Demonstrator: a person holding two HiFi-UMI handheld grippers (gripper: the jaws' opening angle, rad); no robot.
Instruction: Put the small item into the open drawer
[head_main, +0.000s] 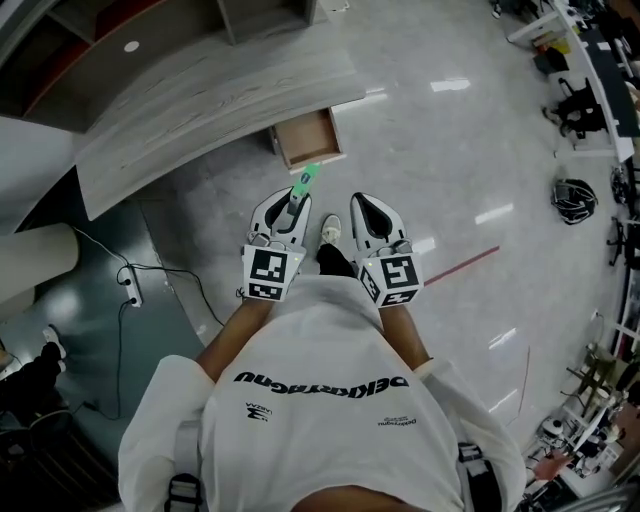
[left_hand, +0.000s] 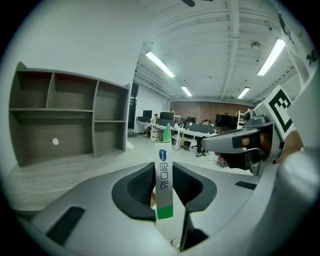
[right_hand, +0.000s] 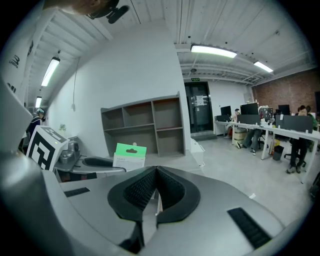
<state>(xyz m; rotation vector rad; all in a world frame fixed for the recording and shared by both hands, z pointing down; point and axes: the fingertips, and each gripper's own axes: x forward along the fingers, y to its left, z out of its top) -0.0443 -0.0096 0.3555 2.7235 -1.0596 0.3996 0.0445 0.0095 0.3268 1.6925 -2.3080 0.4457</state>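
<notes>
Two long strip lights run along the white ceiling of a wide open-plan office, with rows of workstations far back against a brick wall. Glossy grey floor fills most of the head view. A pale wood-grain desk lies across the upper left, and an empty grey shelf unit stands on it against the white wall. From under the desk's near edge an open drawer juts out over the floor, its brown inside bare. A white power strip with trailing cables lies on the floor at left.

The person, in a white T-shirt, holds both bare forearms forward and close together, the grippers side by side and level above the floor, short of the drawer. The left gripper has its jaws closed on a thin green-and-white packet, gripped edge-on by its lower part. The packet sticks out past the jaw tips toward the drawer and ends just before the drawer front. The right gripper has its pads meeting at the tips with nothing between them.
</notes>
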